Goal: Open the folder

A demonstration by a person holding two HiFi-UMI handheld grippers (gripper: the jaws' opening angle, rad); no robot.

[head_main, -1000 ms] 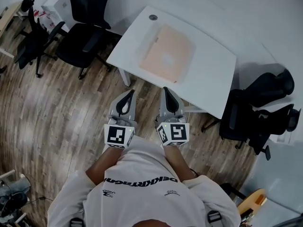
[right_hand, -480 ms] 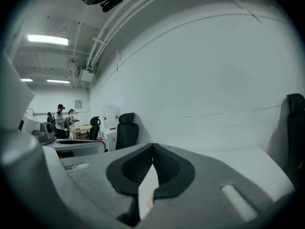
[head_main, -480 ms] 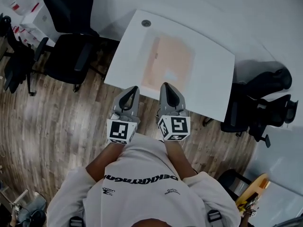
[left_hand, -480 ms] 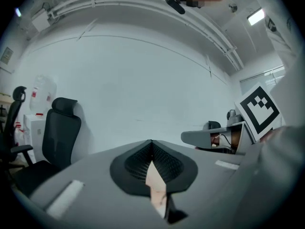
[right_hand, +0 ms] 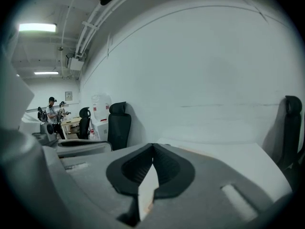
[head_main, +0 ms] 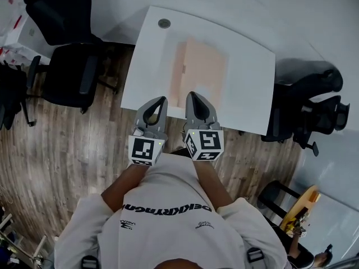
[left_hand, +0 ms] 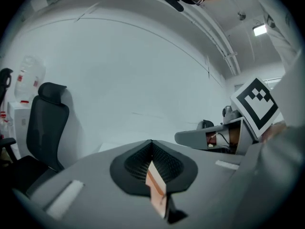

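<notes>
Head view: left gripper and right gripper were held shut and empty near the closed folder laid on the table.

The folder looks pale peach, the table white, the floor brown wood-grain, the chairs black.

Folder flat on table, about mid-top. Cable grommet at table's far left corner, behind folder. Left gripper and right gripper side by side over table's near edge, left tip just left of folder, right tip at folder's near edge. One office chair left of table, another office chair right of it.
</notes>
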